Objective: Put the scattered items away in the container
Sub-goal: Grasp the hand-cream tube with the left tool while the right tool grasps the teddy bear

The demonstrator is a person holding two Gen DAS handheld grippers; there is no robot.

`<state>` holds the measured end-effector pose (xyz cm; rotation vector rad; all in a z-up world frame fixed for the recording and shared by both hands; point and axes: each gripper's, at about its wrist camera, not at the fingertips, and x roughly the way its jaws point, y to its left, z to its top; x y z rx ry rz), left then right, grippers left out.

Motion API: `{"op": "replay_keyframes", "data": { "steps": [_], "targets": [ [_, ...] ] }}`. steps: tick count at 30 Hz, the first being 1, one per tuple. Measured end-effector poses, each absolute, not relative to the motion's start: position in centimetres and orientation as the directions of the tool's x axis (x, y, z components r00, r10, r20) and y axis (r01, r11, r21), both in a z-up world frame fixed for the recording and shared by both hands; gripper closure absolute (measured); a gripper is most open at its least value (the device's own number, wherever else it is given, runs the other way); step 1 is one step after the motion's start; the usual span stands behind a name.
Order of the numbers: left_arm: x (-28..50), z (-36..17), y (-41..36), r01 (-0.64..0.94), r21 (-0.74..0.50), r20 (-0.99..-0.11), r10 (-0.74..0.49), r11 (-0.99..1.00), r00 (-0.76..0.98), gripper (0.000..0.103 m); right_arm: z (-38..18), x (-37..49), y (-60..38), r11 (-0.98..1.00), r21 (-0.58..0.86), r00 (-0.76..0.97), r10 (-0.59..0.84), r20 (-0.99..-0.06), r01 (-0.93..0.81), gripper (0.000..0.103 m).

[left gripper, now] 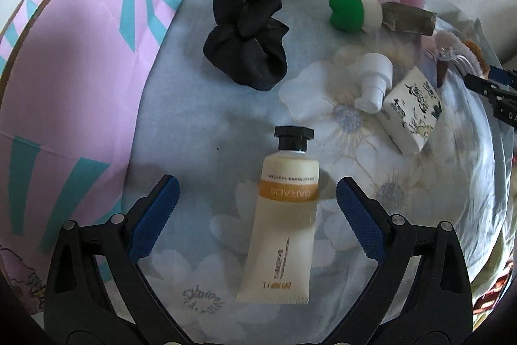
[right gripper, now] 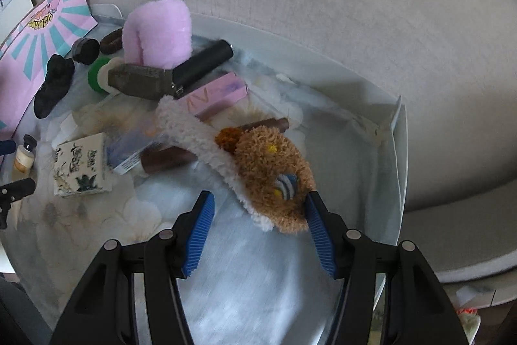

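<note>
Left hand-held gripper, released, straddled the tube at lower centre, long axis along its fingers; right hand-held gripper, released, touched the plush.

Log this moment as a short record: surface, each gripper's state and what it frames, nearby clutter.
surface: floral cloth
left gripper: open, straddling the cream tube, pads clear of it
right gripper: open, fuzzy brown clip at its right pad, not clamped
clutter: black scrunchie, white printed box, pump cap, pink fluffy clip
pink patterned box: beside the cloth
</note>
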<state>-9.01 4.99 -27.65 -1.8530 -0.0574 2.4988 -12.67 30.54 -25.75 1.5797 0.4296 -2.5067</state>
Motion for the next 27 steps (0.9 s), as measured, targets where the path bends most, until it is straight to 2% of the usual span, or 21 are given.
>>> {"op": "replay_keyframes", "data": {
  "steps": [8, 11, 14, 17, 20, 22, 24, 27],
  "targets": [
    [-8.6, -27.5, 5.4, -0.007, -0.035, -0.948, 0.036, -0.999, -0.318, 0.011, -25.6, -13.9, 31.9, -0.948, -0.159, -0.442, 0.023, -0.897, 0.274, 0.049],
    [-8.4, -27.3, 5.5, -0.016, -0.036, -0.943, 0.04, -0.999, -0.331, 0.016, -26.1, -14.0, 32.1, -0.944, -0.153, -0.422, 0.016, -0.907, 0.292, 0.049],
    [-8.3, -27.0, 5.7, -0.026, -0.038, -0.939, 0.044, -0.999, -0.34, 0.024, -26.5, -13.9, 32.2, -0.942, -0.144, -0.415, 0.005, -0.91, 0.305, 0.049],
    [-8.2, -26.7, 5.9, -0.037, -0.039, -0.937, 0.049, -0.999, -0.347, 0.037, -26.4, -13.8, 32.3, -0.941, -0.122, -0.41, -0.02, -0.912, 0.315, 0.049],
    [-8.2, -26.3, 5.8, -0.042, -0.041, -0.935, 0.053, -0.998, -0.351, 0.059, -26.1, -13.4, 32.3, -0.938, -0.121, -0.414, -0.026, -0.91, 0.324, 0.049],
    [-8.2, -26.2, 5.6, -0.039, -0.046, -0.935, 0.057, -0.998, -0.349, 0.073, -25.7, -12.9, 32.4, -0.939, -0.112, -0.422, -0.038, -0.906, 0.326, 0.06],
    [-8.2, -26.1, 5.1, -0.032, -0.072, -0.935, 0.078, -0.997, -0.345, 0.073, -25.3, -12.5, 32.6, -0.943, -0.095, -0.424, -0.052, -0.904, 0.319, 0.067],
    [-8.2, -26.0, 4.6, -0.021, -0.102, -0.936, 0.103, -0.995, -0.335, 0.074, -24.5, -11.6, 32.8, -0.948, -0.086, -0.443, -0.062, -0.894, 0.307, 0.069]
  ]
}}
